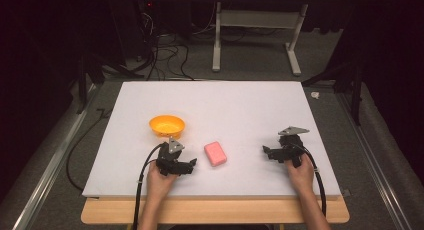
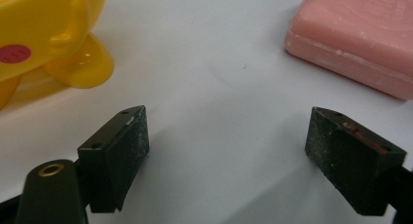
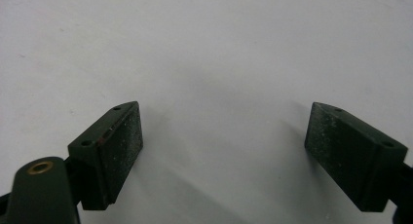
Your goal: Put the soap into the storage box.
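A pink bar of soap (image 1: 215,153) lies flat on the white board (image 1: 235,105), near its front middle. Left of it and a little farther back stands a yellow-orange bowl (image 1: 167,125) on small feet. My left gripper (image 1: 190,164) rests on the board just left of the soap, open, with nothing between its jaws. In the left gripper view the soap (image 2: 358,36) is ahead at the upper right and the bowl (image 2: 46,34) at the upper left. My right gripper (image 1: 267,151) sits open on the board well right of the soap, over bare white surface (image 3: 219,63).
The white board lies on a wooden table whose front edge (image 1: 215,210) shows below it. Behind the board are grey carpet, cables (image 1: 165,55) and a white table frame (image 1: 255,40). Bare board stretches behind and between the two grippers.
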The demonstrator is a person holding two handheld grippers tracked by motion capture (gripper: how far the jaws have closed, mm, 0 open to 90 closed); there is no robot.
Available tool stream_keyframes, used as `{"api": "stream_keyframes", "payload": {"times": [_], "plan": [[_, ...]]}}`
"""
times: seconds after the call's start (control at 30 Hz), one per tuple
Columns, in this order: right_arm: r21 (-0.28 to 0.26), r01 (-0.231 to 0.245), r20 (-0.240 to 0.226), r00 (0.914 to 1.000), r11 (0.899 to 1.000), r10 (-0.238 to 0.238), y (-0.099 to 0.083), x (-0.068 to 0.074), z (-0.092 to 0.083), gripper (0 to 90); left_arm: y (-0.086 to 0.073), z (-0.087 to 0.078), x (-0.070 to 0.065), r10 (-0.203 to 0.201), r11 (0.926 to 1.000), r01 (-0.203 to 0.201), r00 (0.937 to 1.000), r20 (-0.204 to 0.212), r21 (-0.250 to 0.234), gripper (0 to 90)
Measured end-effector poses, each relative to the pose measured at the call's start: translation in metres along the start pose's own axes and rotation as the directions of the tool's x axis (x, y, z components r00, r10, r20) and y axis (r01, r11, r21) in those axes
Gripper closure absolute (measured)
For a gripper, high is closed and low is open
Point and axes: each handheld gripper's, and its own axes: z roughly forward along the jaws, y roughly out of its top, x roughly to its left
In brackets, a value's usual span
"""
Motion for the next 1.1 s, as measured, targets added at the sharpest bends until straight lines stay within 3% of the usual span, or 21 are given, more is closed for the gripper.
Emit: {"api": "stream_keyframes", "payload": {"times": [1.1], "plan": [[0.0, -0.001, -0.001, 1.0, 1.0, 0.001, 0.0001, 0.0, 0.0, 14.5, 0.0006, -0.0001, 0.0008, -0.004, 1.0, 0.004, 1.0, 0.004, 0.006, 16.3]]}}
